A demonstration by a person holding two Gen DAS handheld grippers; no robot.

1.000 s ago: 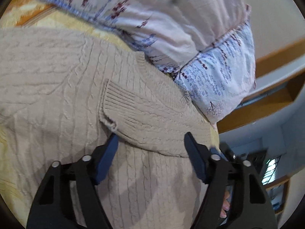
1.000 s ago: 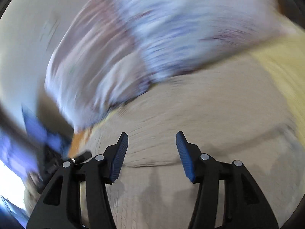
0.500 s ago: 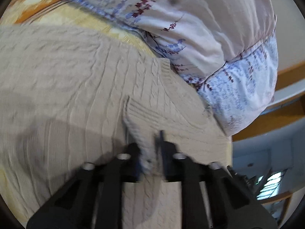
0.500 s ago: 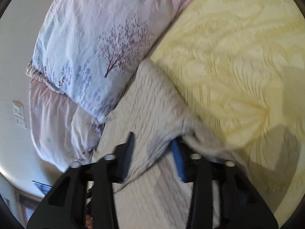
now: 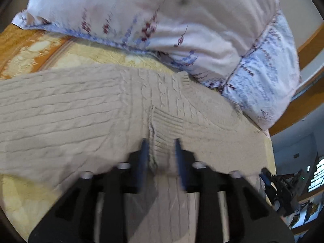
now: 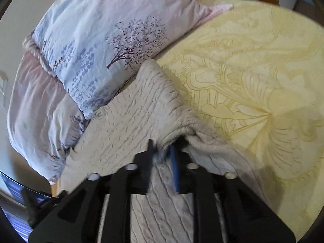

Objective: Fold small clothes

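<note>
A beige cable-knit sweater [image 5: 85,111] lies spread on a yellow bedspread [image 5: 24,184]. My left gripper [image 5: 160,154] is shut on the ribbed cuff of a sleeve [image 5: 168,125] folded over the sweater's body. In the right wrist view the same sweater [image 6: 129,125] shows, and my right gripper [image 6: 162,151] is shut on a bunched edge of it, lifting the knit into puckers beside the bedspread [image 6: 253,70].
Pillows with a tree and flower print [image 5: 182,30] lie against the sweater's far edge and also show in the right wrist view [image 6: 101,40]. A wooden bed frame [image 5: 303,101] and room clutter sit at the right. The bed edge [image 6: 54,192] is at the lower left.
Both grippers were open a second ago and have closed on the sweater: the left on the sleeve cuff, the right on the sweater's edge, which now bunches upward.
</note>
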